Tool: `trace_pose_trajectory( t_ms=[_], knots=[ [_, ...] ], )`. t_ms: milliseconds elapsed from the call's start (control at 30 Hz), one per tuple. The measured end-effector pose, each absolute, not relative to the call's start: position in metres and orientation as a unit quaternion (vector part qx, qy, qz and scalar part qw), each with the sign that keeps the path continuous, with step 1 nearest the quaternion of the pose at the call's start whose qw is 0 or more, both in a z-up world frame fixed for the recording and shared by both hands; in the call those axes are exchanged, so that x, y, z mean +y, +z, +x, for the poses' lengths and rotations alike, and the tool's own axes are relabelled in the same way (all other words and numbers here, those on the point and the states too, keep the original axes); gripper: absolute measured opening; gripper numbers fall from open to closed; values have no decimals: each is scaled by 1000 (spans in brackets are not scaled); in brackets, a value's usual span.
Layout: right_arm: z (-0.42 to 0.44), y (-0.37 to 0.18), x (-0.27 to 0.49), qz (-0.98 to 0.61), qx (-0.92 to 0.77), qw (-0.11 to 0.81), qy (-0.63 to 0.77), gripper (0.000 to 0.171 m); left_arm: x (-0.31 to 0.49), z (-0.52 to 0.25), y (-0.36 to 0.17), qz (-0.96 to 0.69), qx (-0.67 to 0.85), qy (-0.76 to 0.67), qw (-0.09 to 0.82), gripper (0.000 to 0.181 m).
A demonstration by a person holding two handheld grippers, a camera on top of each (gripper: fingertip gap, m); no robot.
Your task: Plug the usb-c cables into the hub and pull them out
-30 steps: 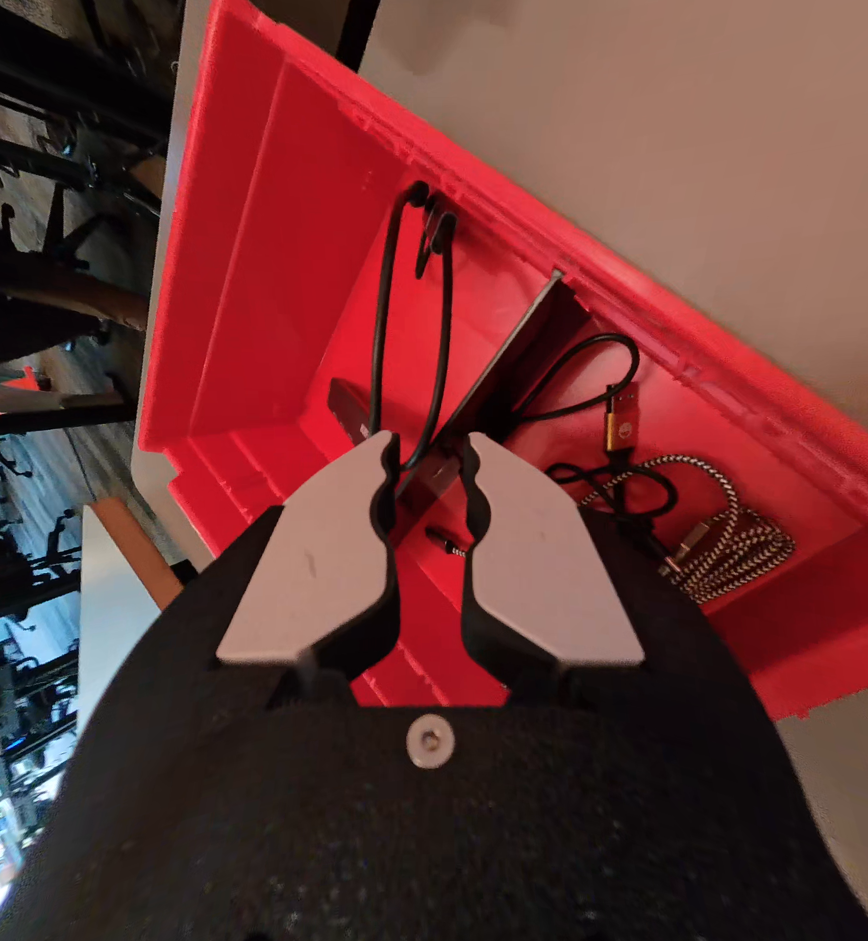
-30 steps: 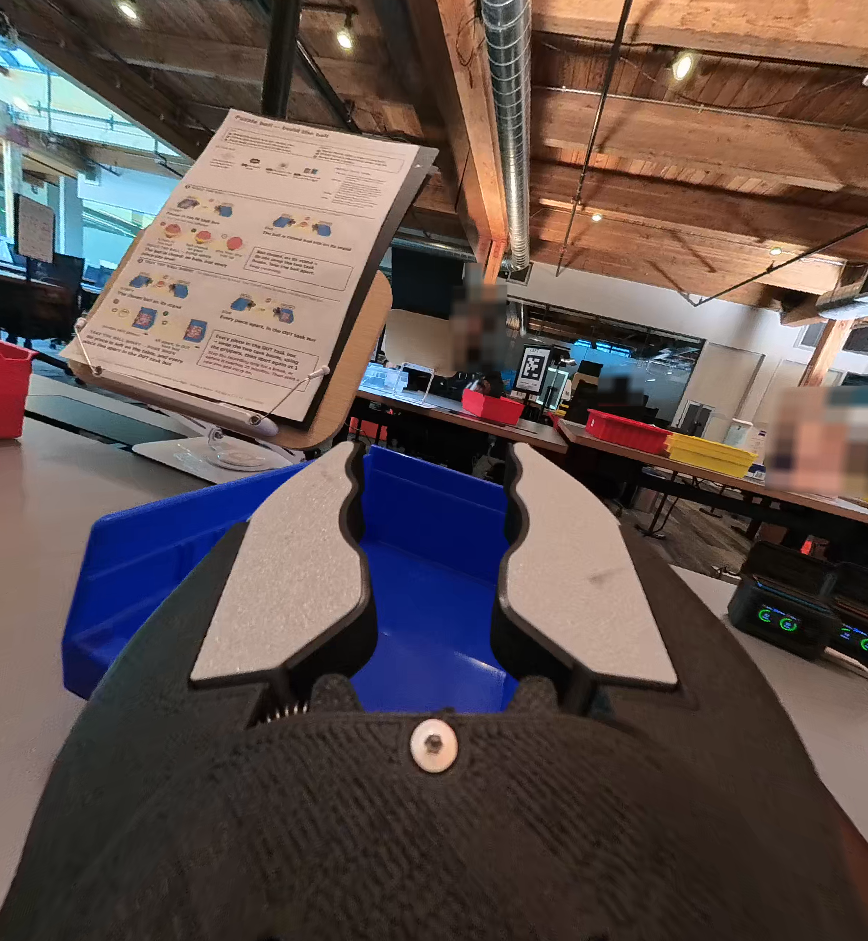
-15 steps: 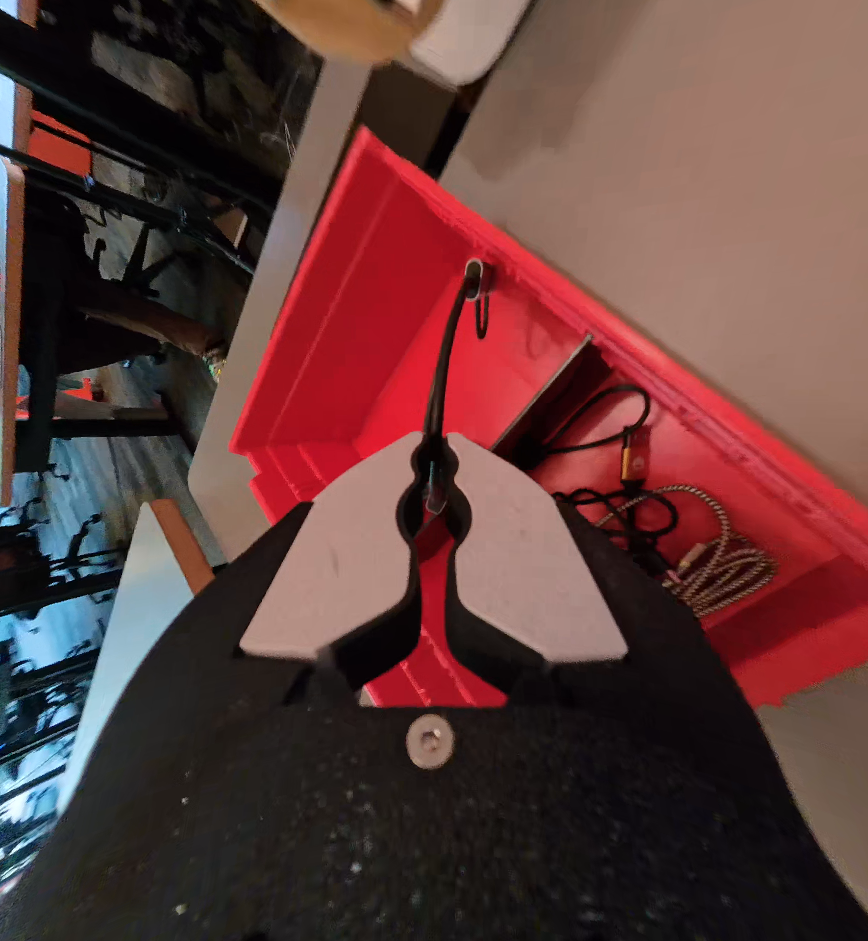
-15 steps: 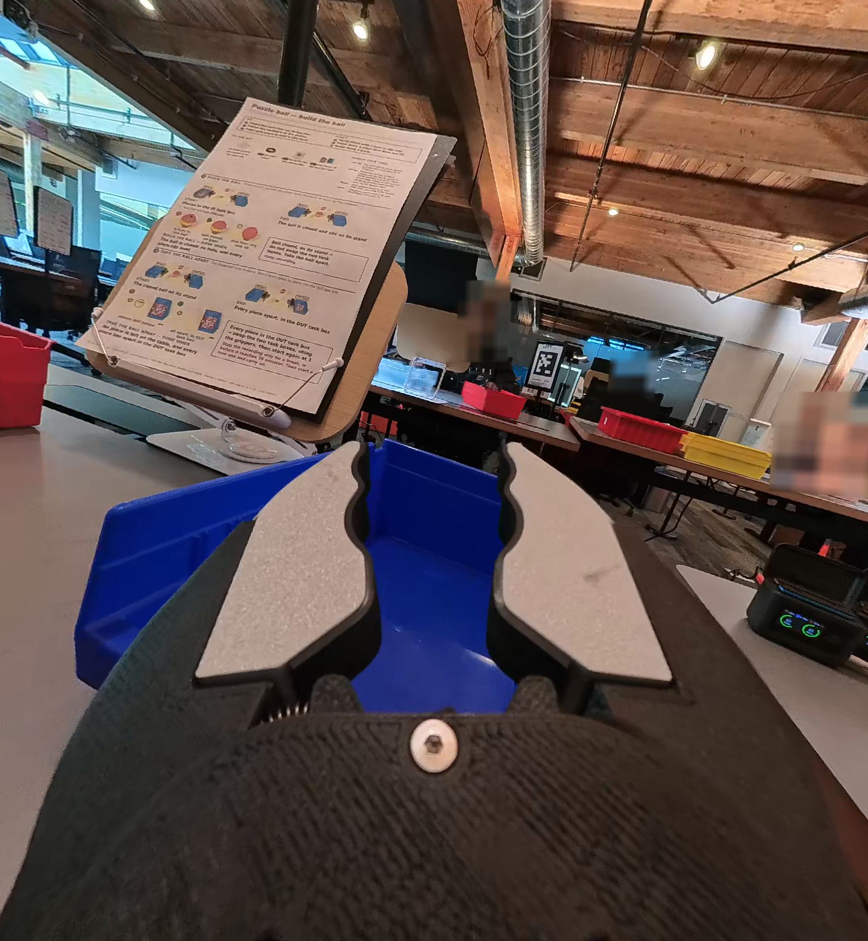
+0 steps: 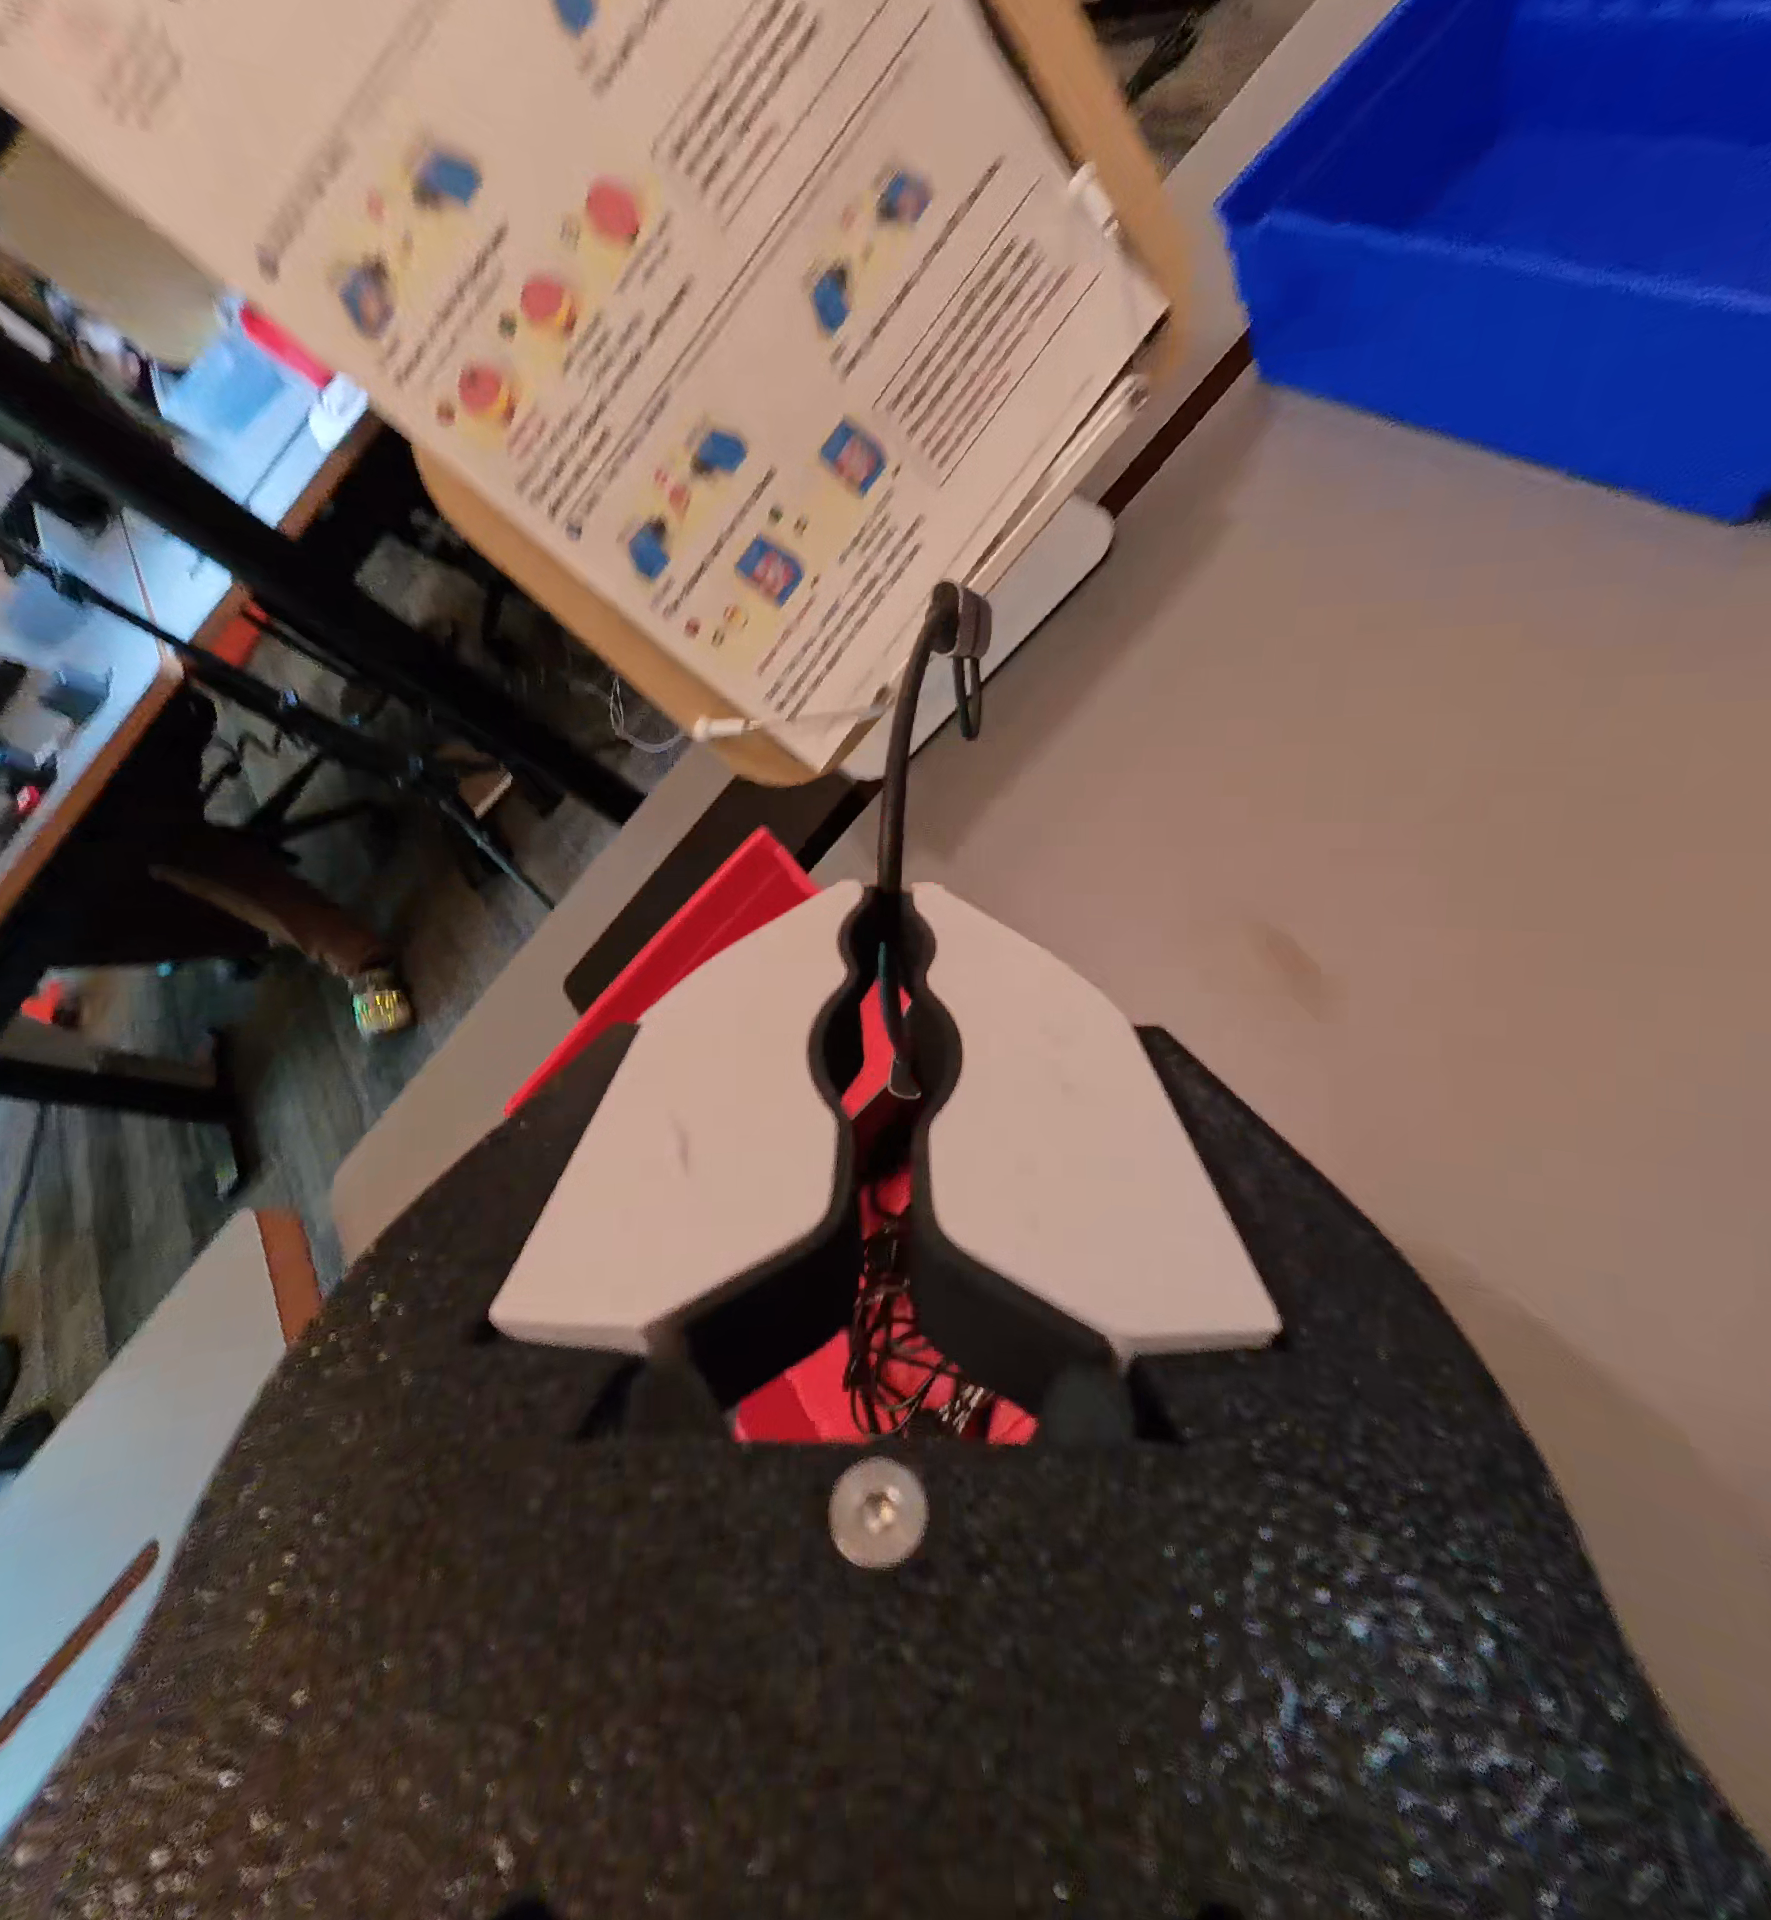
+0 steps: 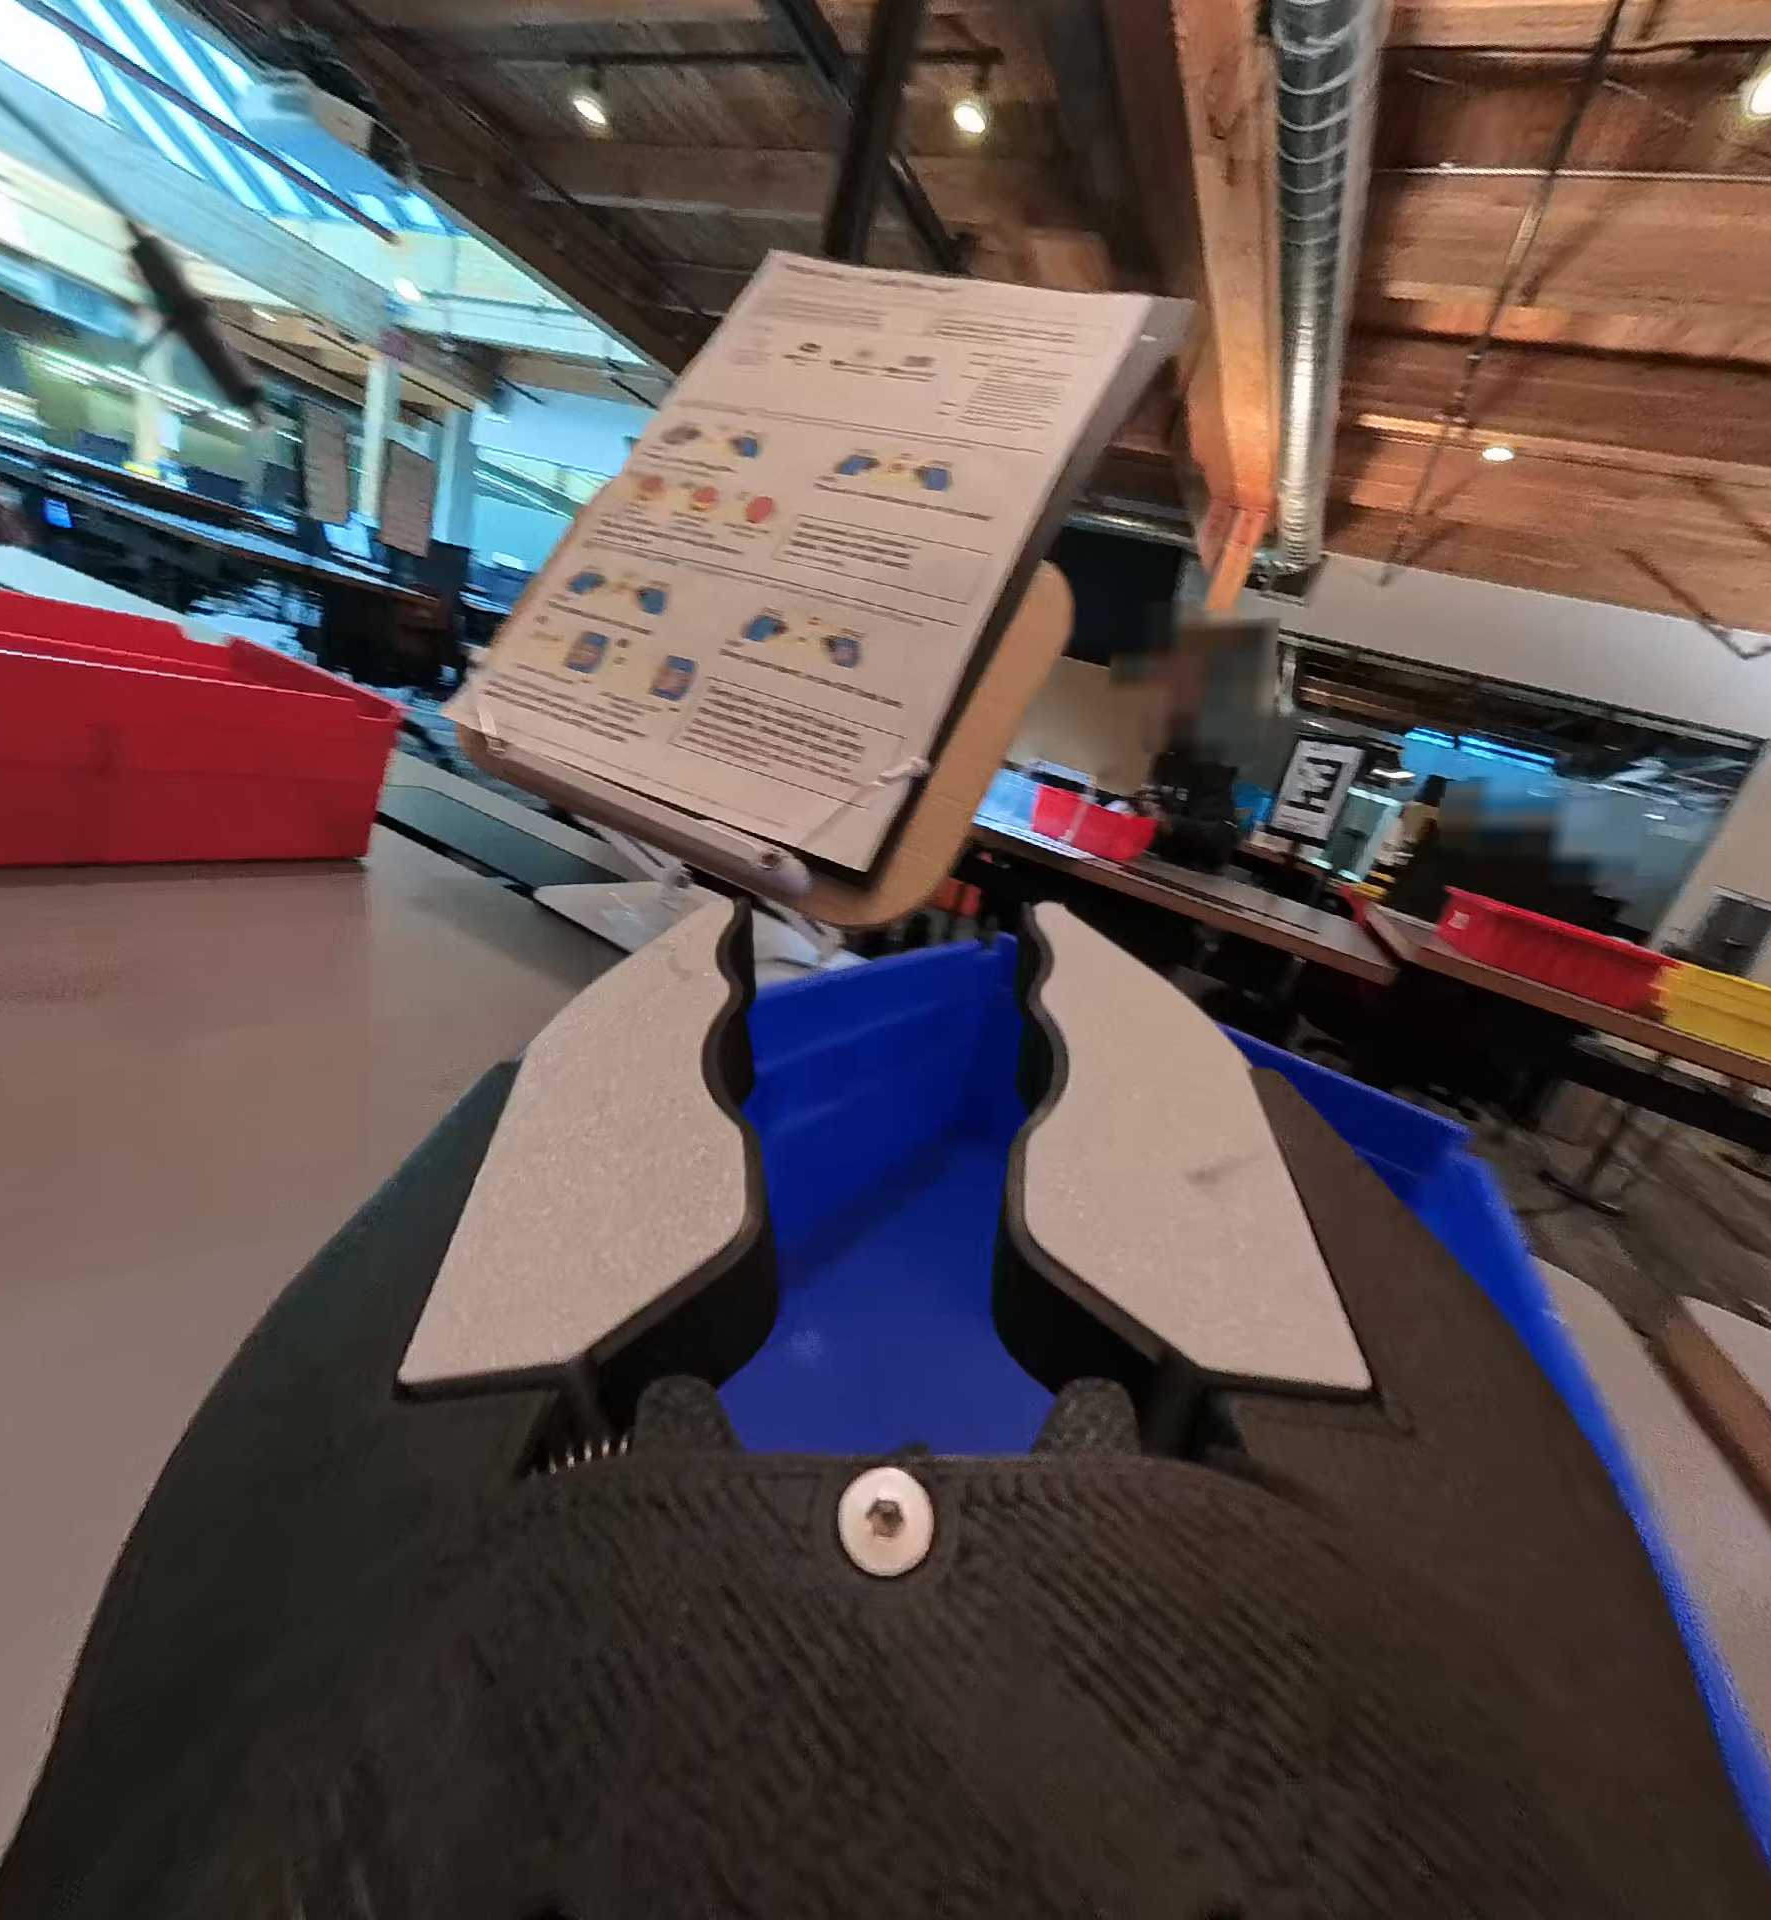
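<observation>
Since a second ago the left gripper [image 5: 886,904] has gone from open over the red bin [image 5: 699,940] to closed on a thin black cable [image 5: 900,790], and it has lifted clear: the left wrist view now looks across the grey table [image 5: 1432,883] instead of down into the bin. The cable rises out of the fingertips, bends over, and ends in a small plug [image 5: 967,623] hanging free in the air, in line with the far instruction sheet [image 5: 652,312] on its stand. The rest of the cable trails down between the fingers toward the bin below, where more cables lie in a tangle [image 5: 896,1361].

The right gripper [image 6: 881,920] has shifted a little but keeps its fingers well apart, holding nothing, above the blue bin [image 6: 881,1226] on the right side of the table. The red bin sits far left in that view.

Hub: not visible in either current view; the gripper body covers most of the bin.

Judgement: one cable is picked, none plugged, so the task is at an early stage. The grip sits on the cord, short of the plug, so the plug can swing and twist. Likely the right gripper must steady or re-grasp the plug, or fetch the hub, before insertion.
</observation>
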State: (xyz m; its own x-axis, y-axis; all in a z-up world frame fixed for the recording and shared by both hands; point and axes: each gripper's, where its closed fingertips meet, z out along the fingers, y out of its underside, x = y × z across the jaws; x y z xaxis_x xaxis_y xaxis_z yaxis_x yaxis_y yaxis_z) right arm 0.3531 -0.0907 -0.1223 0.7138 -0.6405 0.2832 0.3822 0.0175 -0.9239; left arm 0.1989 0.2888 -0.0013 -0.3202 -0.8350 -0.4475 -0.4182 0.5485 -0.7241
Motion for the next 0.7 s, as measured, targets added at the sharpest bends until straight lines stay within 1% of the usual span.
trace_pose_trajectory(
  t_ms=[133, 200, 367, 467, 500, 533, 567, 600, 700],
  knots=[
    [310, -127, -29, -627, 38, 717, -301, 53, 239, 186, 8, -381, 771, -275, 430, 3],
    [273, -125, 8, -626, -4, 729, -275, 51, 212, 181, 4, -387, 765, -303, 416, 3],
    [194, -122, 75, -603, -66, 760, -235, 56, 138, 176, -16, -416, 731, -420, 342, 3],
    [181, -129, 88, -606, -65, 752, -253, 61, 100, 174, -29, -430, 704, -492, 279, 3],
    [178, -130, 89, -604, -71, 751, -255, 59, 91, 173, -33, -433, 696, -508, 265, 3],
    [175, -131, 88, -604, -78, 749, -260, 51, 84, 173, -36, -435, 690, -520, 254, 3],
    [178, -133, 86, -607, -77, 741, -278, 33, 78, 173, -40, -437, 686, -529, 243, 3],
    [182, -135, 84, -611, -76, 729, -299, 22, 75, 174, -42, -442, 681, -534, 236, 3],
    [185, -134, 80, -618, -72, 731, -280, 21, 81, 178, -42, -454, 665, -541, 240, 3]
  ],
)
